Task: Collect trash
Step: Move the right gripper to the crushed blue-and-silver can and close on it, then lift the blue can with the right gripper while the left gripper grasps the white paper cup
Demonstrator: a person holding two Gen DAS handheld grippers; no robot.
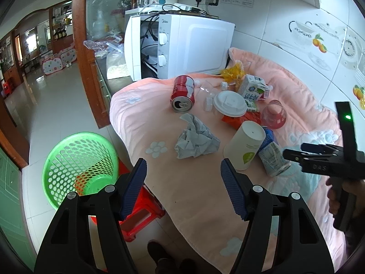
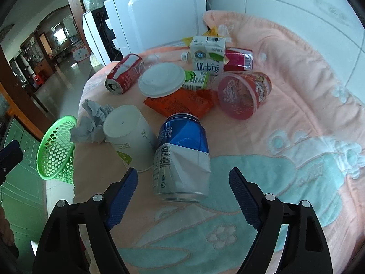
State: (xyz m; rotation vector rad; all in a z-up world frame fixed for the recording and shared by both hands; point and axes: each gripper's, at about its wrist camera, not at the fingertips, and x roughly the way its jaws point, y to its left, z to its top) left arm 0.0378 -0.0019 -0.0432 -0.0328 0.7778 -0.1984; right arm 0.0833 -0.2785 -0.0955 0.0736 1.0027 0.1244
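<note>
Right claw (image 2: 183,190) agape, empty.

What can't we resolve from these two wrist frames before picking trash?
- Basket contents: the green basket floor is partly hidden by the left gripper in the left wrist view; in the right wrist view only its side shows.
- Blue can: mostly hidden behind the paper cup in the left wrist view.
- Red carton: behind the milk carton, right wrist view.
- Small clear plastic pieces: too small to identify.
</note>
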